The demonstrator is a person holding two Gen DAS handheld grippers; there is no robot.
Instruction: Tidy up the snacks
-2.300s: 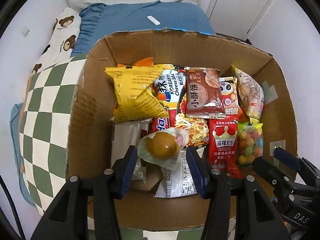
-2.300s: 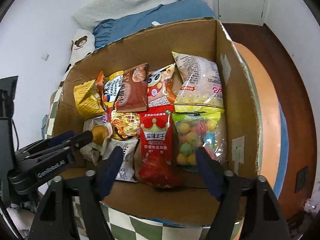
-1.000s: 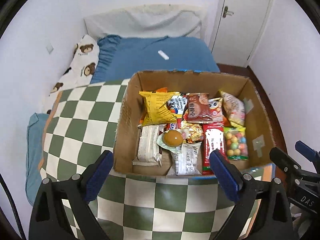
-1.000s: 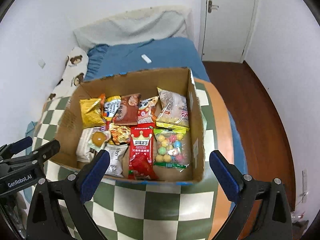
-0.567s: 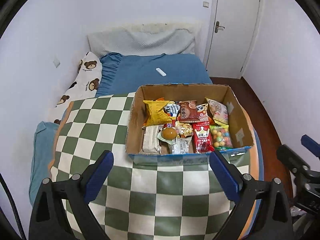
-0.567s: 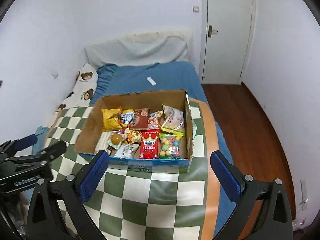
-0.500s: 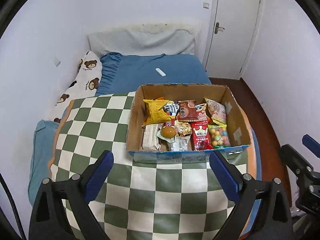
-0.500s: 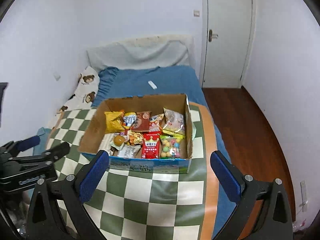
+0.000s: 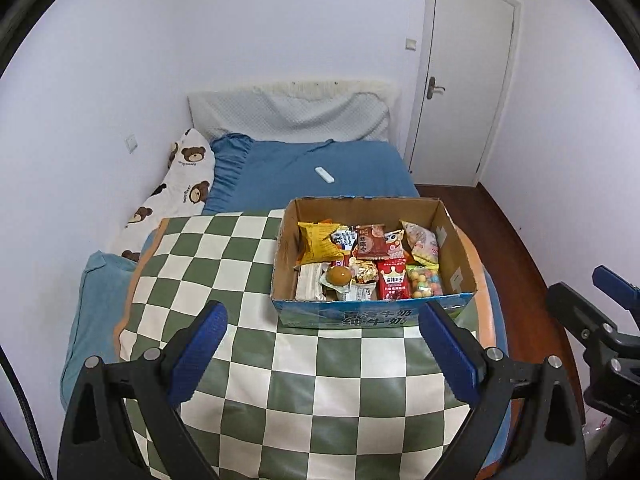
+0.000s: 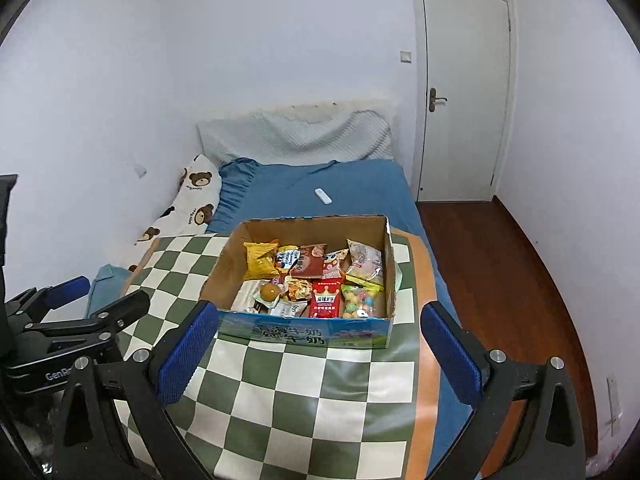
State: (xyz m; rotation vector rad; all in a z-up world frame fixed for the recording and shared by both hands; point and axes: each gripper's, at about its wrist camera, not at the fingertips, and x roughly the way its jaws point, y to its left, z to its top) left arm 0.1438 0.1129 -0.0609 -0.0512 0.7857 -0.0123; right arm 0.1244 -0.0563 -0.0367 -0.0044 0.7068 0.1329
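Sitting packed in the box [image 9: 372, 316], the snacks look sorted already: yellow bag [image 9: 318, 242] at the box's far left corner, brown packet [image 9: 370, 242] and pale bag [image 9: 420, 242] along the far wall, red packet [image 9: 394, 282] and candy bag [image 9: 427, 283] against the near wall, and a sealed egg [image 9: 340, 276] left of the red packet. Packets overlap in places but all lie inside the walls. No snack shows on the quilt [image 9: 208, 264] outside the box.

Box rests on the checked quilt, toward its right edge; blue sheet [image 9: 320, 160] and a white remote [image 9: 325, 175] lie beyond the box's far wall, bear pillow [image 9: 180, 188] far to its left, door [image 9: 464, 80] behind and to its right.

Left gripper [image 9: 322, 356]: jaws spread wide, nothing between them, well short of the box's near wall. Right gripper [image 10: 318, 352]: likewise gaping and empty, near side of the box.

Judgement: packing appears finished or nearly so. Nothing loose remains in view to collect. What might be left is tidying the overlapped packets, or nothing at all; with both claws empty and clear of the box, this reads as the end of the job.
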